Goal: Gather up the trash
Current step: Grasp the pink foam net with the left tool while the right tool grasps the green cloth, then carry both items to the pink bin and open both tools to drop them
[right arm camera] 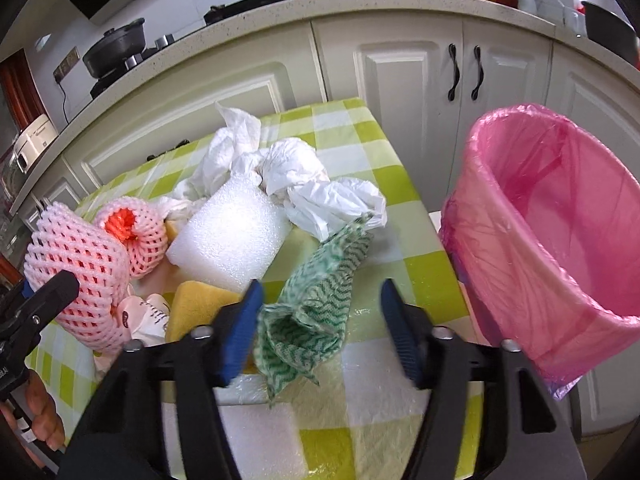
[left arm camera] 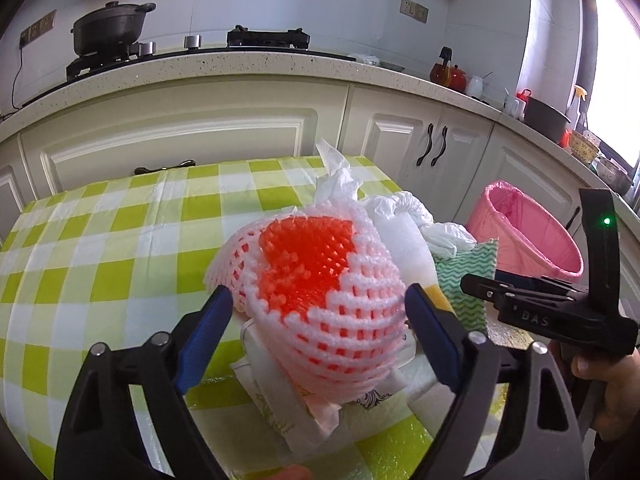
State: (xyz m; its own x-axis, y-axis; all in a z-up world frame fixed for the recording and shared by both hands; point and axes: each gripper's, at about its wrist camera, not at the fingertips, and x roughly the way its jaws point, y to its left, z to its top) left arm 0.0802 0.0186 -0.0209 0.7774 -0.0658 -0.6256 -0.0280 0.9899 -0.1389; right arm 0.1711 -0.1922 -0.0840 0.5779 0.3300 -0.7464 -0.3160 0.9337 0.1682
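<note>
Trash pile sits at the near right corner of the checked table (right arm camera: 352, 120), with the pink-lined bin (right arm camera: 560, 240) just off the table's right edge.

Left gripper (left arm camera: 320, 300): jaws apart, one blue pad on each side of the pink foam fruit net (left arm camera: 320, 300). The net fills the gap from pad to pad. The left pad meets the mesh at about 9 o'clock of the net and the right pad at about 3 o'clock; whether they press or merely touch cannot be told. The net's long axis runs roughly 12 to 6 in the left wrist view, so the jaws span its short width. It lies on paper wrappers on the table.

Right gripper (right arm camera: 320, 320): jaws apart, not pressing on anything. The green wavy cloth (right arm camera: 316, 300) lies between the pads, nearer the left pad and possibly brushing it, clear of the right one. Its long axis runs from 7 toward 1 o'clock, toward the crumpled white plastic (right arm camera: 332, 200).

Key relation: the bin stands at 2 to 3 o'clock of the right gripper, and that hand is the nearer one. For the left gripper the bin lies past the right tool, at about 2 o'clock.

White foam block (right arm camera: 232, 232) and yellow sponge (right arm camera: 200, 300) sit between the two tools.
</note>
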